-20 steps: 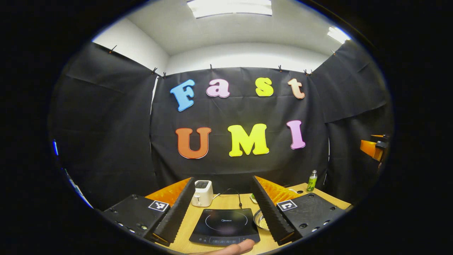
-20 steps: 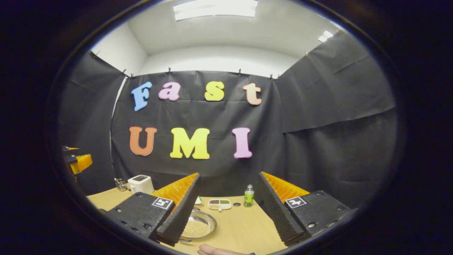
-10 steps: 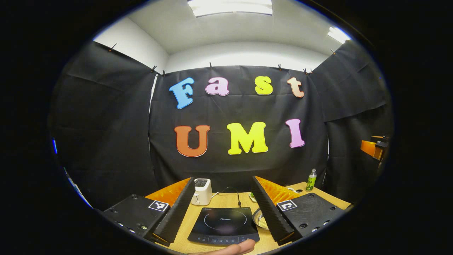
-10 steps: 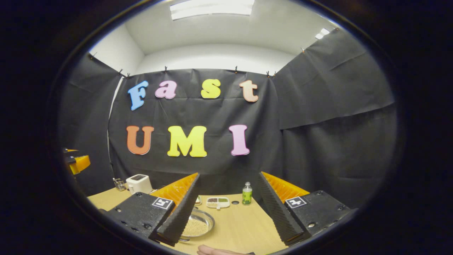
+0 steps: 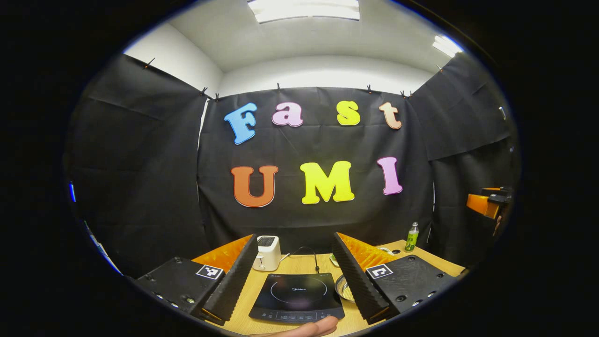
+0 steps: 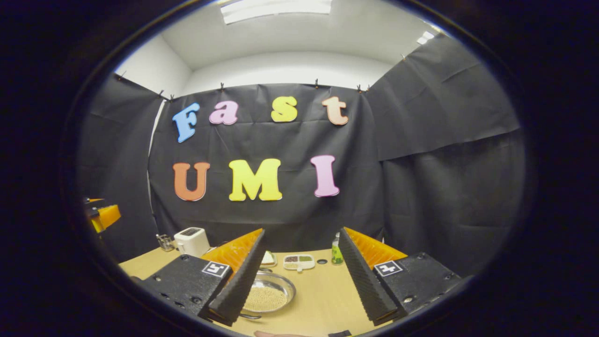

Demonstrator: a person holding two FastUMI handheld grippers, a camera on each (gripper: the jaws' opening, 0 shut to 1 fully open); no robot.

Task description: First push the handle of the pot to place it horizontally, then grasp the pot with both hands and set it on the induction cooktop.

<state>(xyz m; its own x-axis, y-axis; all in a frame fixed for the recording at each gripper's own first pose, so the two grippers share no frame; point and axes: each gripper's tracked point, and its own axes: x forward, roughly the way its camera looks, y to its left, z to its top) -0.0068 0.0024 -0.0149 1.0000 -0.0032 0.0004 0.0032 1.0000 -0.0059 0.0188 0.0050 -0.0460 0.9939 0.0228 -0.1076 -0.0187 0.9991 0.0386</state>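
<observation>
Pale wood, your tabletop (image 5: 299, 267) carries the flat black induction cooktop (image 5: 296, 298) as landmark. Your left gripper (image 5: 292, 281) stands spread wide over it, holding nothing. Your right gripper (image 6: 302, 278), to the cooktop's right, is likewise spread and empty. Just right of the cooktop sits the shallow round metal pot of pale grains (image 6: 270, 295). Behind the cooktop stands a white toaster (image 5: 267, 253); far right of it, a small green bottle (image 5: 412, 238).

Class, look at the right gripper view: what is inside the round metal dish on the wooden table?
The round metal dish holds a layer of small pale beige grains or beads, spread across its bottom. Its left part is covered by a finger of the right tool, so what lies there cannot be seen.
</observation>
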